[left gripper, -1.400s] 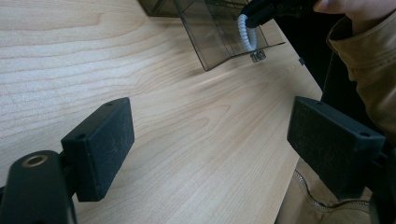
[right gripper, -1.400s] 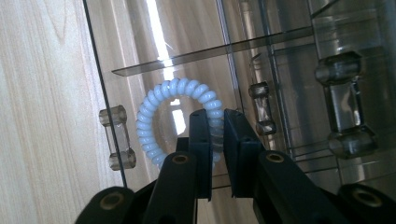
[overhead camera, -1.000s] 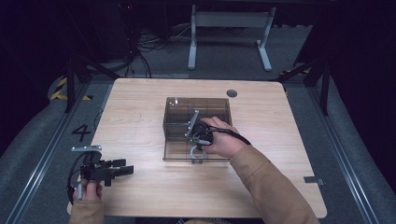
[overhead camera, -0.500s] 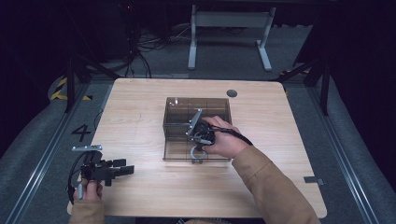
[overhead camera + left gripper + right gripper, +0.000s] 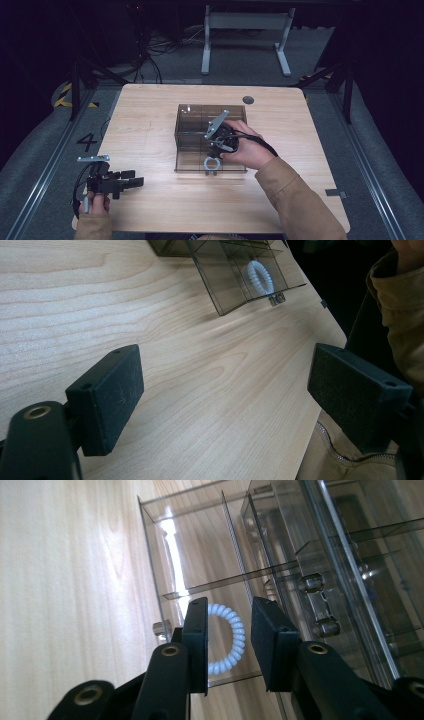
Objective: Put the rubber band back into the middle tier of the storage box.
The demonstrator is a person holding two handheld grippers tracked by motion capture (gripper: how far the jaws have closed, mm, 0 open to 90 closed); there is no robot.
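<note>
A smoked clear box (image 5: 181, 134) with several compartments stands mid-table. A white coiled ring (image 5: 212, 162) lies in its front compartment. My right gripper (image 5: 215, 149), held by a hand in a tan sleeve, hangs over that compartment and points down at the ring. In the right gripper view the gripper (image 5: 227, 612) is narrowly open, with the ring (image 5: 239, 635) lying beyond the gap and nothing between the jaws. My left gripper (image 5: 132, 178) rests low at the table's front left, wide open (image 5: 227, 375) and empty. It faces the box (image 5: 220, 287) and the ring (image 5: 260, 277).
The wooden table (image 5: 150, 115) has bare room left and in front of the box. A dark round grommet (image 5: 248, 100) sits near the far edge. A tan sleeve (image 5: 400, 290) is at the right of the left gripper view. A metal stand (image 5: 245, 30) is on the floor beyond.
The right gripper has shifted very slightly over the box. The left gripper has stayed where it was.
</note>
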